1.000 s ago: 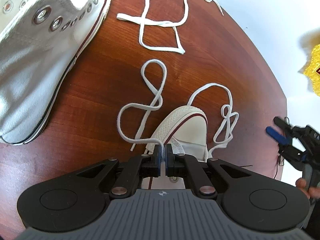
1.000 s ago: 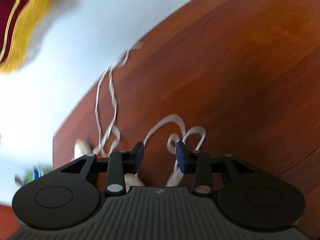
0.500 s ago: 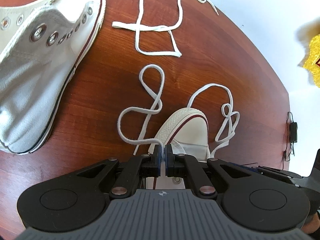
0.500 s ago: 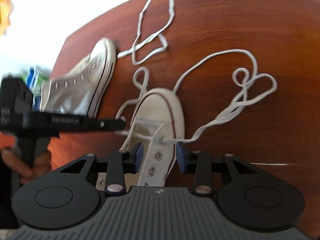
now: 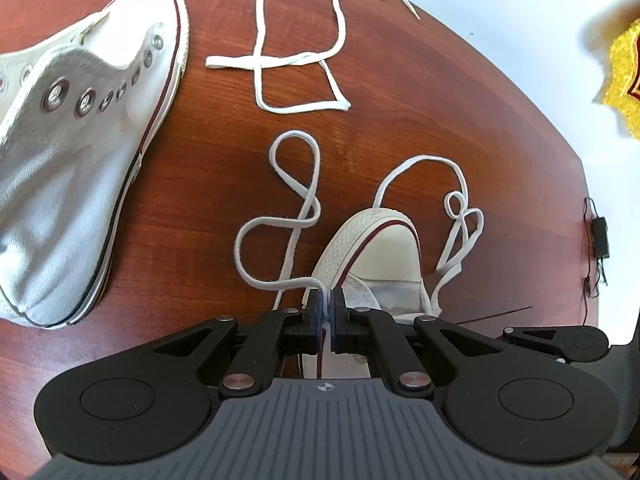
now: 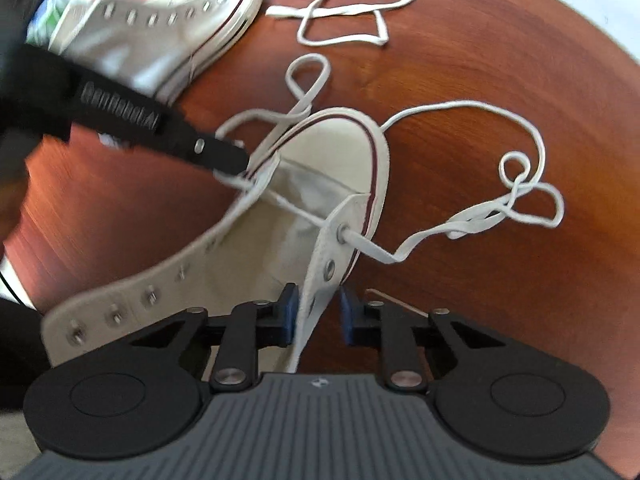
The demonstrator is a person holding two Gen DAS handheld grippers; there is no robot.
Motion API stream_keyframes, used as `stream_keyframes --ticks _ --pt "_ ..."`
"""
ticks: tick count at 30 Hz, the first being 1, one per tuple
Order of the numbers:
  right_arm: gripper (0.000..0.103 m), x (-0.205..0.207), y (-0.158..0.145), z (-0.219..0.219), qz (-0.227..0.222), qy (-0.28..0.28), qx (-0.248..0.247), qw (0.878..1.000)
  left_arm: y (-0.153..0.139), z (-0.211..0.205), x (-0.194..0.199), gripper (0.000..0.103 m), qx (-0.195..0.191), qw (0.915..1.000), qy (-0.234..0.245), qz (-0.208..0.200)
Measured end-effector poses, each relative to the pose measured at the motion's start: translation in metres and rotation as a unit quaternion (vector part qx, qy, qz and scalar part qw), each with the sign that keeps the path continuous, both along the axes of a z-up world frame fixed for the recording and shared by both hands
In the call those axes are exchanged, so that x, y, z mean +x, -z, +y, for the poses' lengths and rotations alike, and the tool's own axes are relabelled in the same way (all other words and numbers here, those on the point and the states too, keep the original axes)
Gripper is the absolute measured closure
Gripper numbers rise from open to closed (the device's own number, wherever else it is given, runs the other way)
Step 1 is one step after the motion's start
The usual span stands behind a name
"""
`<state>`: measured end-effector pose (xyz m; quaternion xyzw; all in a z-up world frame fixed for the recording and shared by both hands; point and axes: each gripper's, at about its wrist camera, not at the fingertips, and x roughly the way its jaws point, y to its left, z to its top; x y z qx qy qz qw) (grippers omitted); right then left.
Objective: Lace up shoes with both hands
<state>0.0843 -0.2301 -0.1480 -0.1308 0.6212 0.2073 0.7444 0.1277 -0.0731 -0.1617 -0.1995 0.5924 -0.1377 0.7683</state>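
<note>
Left gripper (image 5: 327, 312): jaws pinched tight on the white lace (image 5: 280, 236) right at the near shoe (image 5: 380, 248), by its left eyelet side. The lace runs through the bottom eyelets; its other end trails in loops on the wooden table (image 5: 440, 120) to the shoe's right.

Right gripper (image 6: 318, 314): jaws closing, straddling the shoe's right eyelet flap (image 6: 320, 280). The left pad looks to be against the flap, the right pad has a gap. View is motion-blurred, so contact is not certain.

Second shoe (image 5: 80, 140) lies on its side to the left, unlaced. A spare lace (image 5: 296, 60) lies loose beyond both shoes.
</note>
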Motion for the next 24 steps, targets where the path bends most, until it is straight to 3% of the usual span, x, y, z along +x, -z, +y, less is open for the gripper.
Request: stream_keyframes --ticks 9,24 --pt "0.082 -0.011 0.002 -0.011 -0.007 0.029 -0.022 0.999 -0.009 0.005 -0.008 0.101 0.081 0.9957 0.022 -0.039" --pt "0.081 -0.030 -0.002 -0.032 -0.006 0.095 -0.005 0.995 -0.015 0.041 -0.024 0.101 0.145 0.9875 0.010 -0.061"
